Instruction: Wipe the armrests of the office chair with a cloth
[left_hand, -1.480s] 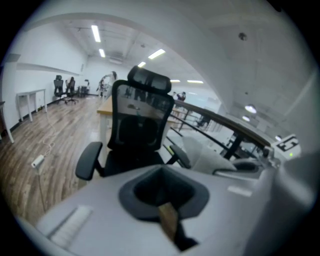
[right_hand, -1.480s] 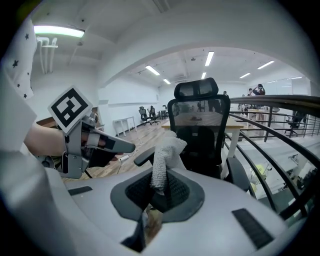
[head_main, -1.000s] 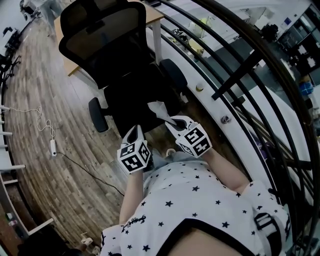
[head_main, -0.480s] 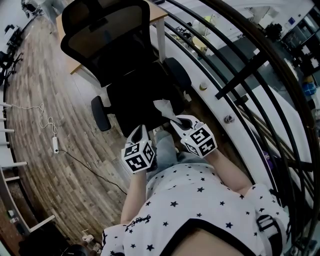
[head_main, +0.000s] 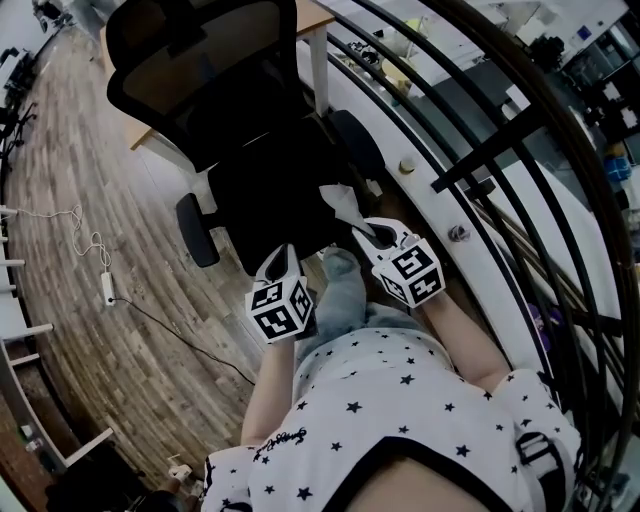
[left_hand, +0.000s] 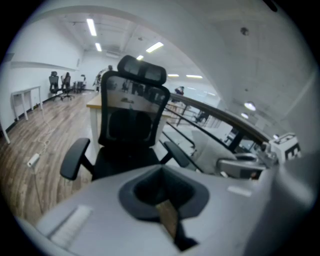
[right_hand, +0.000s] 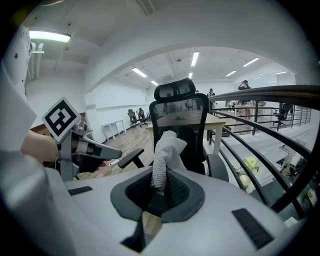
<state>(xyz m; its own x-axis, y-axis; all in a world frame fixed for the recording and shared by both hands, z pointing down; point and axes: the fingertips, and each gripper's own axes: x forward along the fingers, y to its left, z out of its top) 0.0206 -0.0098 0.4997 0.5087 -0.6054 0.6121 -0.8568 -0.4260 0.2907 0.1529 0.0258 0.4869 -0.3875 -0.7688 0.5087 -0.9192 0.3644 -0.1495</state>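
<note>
The cloth (head_main: 338, 204) is a pale, crumpled rag pinched in my right gripper (head_main: 372, 232); its jaws are closed on its lower end and the rest stands up loose above them, as the right gripper view shows (right_hand: 165, 155). It hangs over the front edge of the seat of the office chair (head_main: 230, 120), touching neither armrest; the armrest on the railing side (head_main: 357, 143) is near, up and to the right of the cloth, and the armrest on the open-floor side (head_main: 197, 230) is well apart from it, across the seat. The chair is black, with a mesh back and a headrest, and it faces me.

My left gripper (head_main: 283, 258) holds nothing; its jaws are drawn together, and its own view shows only an empty dark recess between them, with both armrests beyond (left_hand: 74, 157) (left_hand: 176, 153). It hovers just in front of the seat, beside my right one and a little lower in the head view.

Behind the chair stands a wooden desk (head_main: 312, 18); a black curved railing (head_main: 480, 150) runs along my right; the wood-plank floor (head_main: 70, 180) spreads to my left, with a white power strip (head_main: 106, 292) and its cable lying on it; my star-printed shirt (head_main: 380, 400) fills the bottom of the head view.
</note>
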